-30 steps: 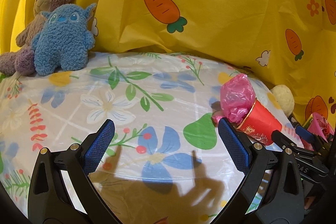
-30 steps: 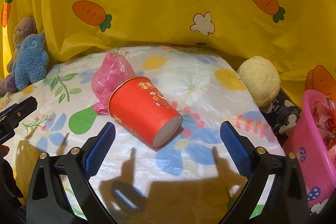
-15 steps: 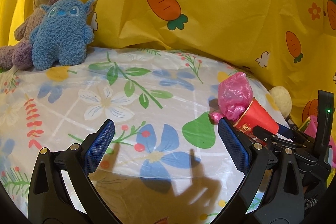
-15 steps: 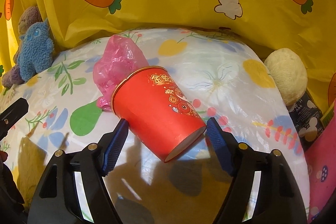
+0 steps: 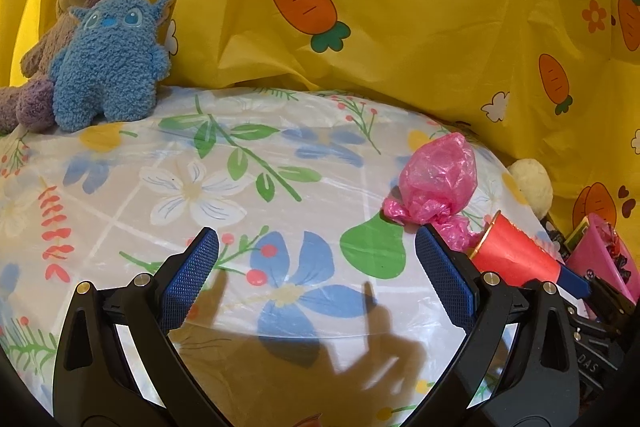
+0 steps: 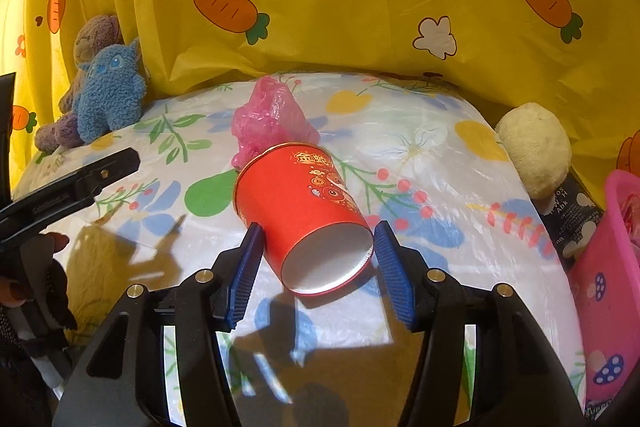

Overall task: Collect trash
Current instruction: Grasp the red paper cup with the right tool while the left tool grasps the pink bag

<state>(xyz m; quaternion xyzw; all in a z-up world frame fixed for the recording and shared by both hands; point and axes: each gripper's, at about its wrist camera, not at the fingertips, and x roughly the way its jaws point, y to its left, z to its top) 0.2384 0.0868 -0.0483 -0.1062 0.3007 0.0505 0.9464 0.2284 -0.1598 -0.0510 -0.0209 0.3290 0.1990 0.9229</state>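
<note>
At the centre of the right wrist frame, the red paper cup (image 6: 300,211) lies on its side on the floral bench (image 6: 440,155), base toward the camera. The right gripper (image 6: 316,267) is closing around it, fingers seemingly just short of its walls. A pink plastic bag (image 6: 268,119) sits behind. The left gripper (image 5: 316,283) stands wide open over bare cloth.

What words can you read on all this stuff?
"W H" over "Abk": white letters on the black box; its other print is cut off or too small.
Gold Chinese characters on the red cup: too blurred to read for sure.
"DAS": pressed into the right gripper, partly cut off.
Nothing else carries any words.
</note>
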